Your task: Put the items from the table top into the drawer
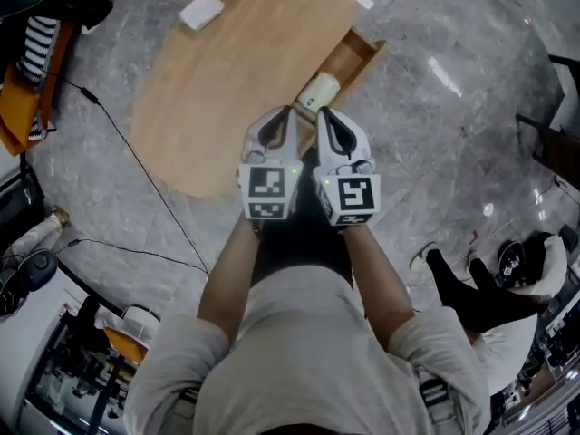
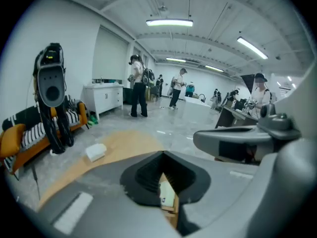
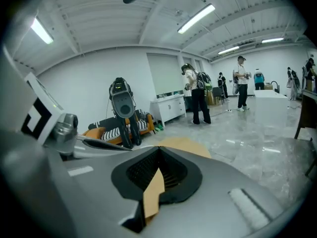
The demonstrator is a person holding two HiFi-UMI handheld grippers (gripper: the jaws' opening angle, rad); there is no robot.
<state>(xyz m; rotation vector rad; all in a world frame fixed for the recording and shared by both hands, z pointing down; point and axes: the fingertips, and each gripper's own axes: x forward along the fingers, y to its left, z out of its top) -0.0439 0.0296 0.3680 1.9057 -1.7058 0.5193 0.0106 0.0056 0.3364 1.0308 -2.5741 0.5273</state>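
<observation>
Pale wood, smooth and matt, forms the oval table (image 1: 254,71) in the head view. One white packet (image 1: 201,12) lies on it at the far left end. It is flat and soft-cornered, and its long axis slants from lower left to upper right. The open drawer (image 1: 361,54) juts from the table's right edge, a narrow wooden box with a cream pack (image 1: 319,91) already inside. The left gripper (image 1: 288,111) and right gripper (image 1: 320,111) are held side by side above the near edge, tips close together and pointing toward the drawer. The packet sits well apart from both, up and to the left. The left gripper is the nearer, so the next reach is probably its job. Grey marbled floor (image 1: 435,134) surrounds the table.

In the left gripper view, the left gripper (image 2: 163,153) has its ribbed black pads meeting at the tip with nothing between them. The cream pack (image 2: 167,195) and drawer wood show through the slot below. The packet (image 2: 95,151) rests on the table (image 2: 124,142), ahead and to the left.

In the right gripper view, the right gripper (image 3: 159,150) is likewise closed and empty, with only table wood (image 3: 185,144) showing behind the pads. The packet is not in sight here.
</observation>
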